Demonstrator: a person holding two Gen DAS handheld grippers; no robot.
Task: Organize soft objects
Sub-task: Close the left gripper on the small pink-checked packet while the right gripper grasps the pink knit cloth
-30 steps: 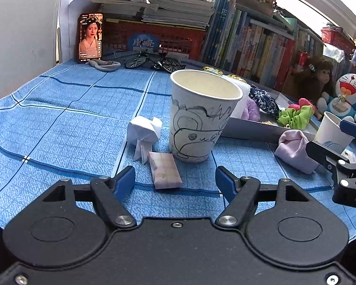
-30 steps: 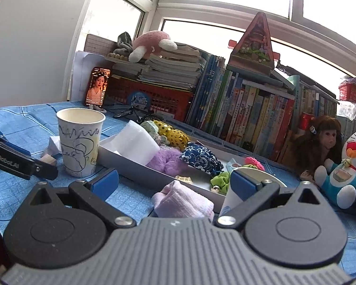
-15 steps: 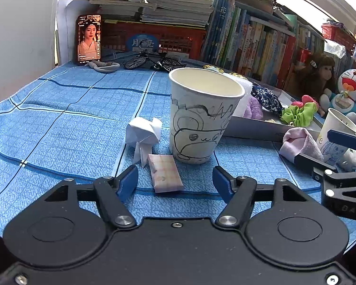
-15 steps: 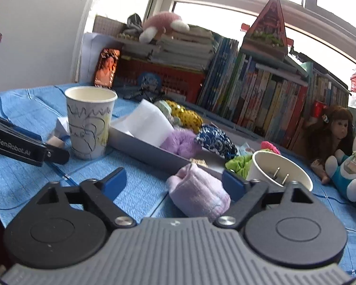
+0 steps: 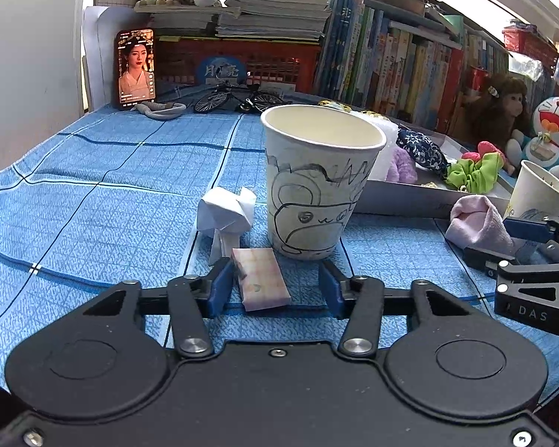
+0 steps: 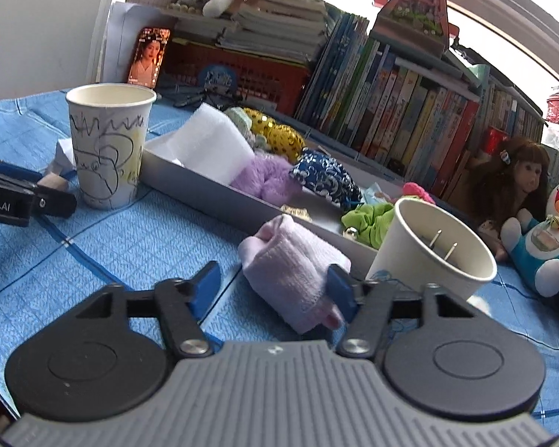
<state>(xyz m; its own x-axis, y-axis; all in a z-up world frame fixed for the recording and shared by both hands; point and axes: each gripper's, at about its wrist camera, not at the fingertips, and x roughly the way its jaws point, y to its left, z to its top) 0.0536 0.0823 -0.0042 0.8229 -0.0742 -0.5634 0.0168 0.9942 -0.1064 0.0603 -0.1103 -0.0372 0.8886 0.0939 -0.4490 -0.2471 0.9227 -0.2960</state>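
Both sets of fingers have narrowed and are closing: the left gripper [image 5: 275, 285] around a pink eraser [image 5: 261, 277], the right gripper [image 6: 274, 285] around a rolled lilac cloth [image 6: 290, 272] on the worktop [image 6: 111, 246]; neither is clamped yet.

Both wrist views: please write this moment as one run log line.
left tool: closing around pink block | right tool: closing around lilac cloth | grey tray: holds soft items

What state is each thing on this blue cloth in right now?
Left gripper: jaws closing, pink block between them, not yet clamped.
Pink block: lying flat.
Right gripper: jaws closing around pink cloth.
Pink cloth: rolled up, outside the tray.
Drawn-on cup: upright, looks empty.
Second cup: upright, plug prongs inside.
Tray: holds scrunchies and foam.
Phone: propped upright, screen lit.
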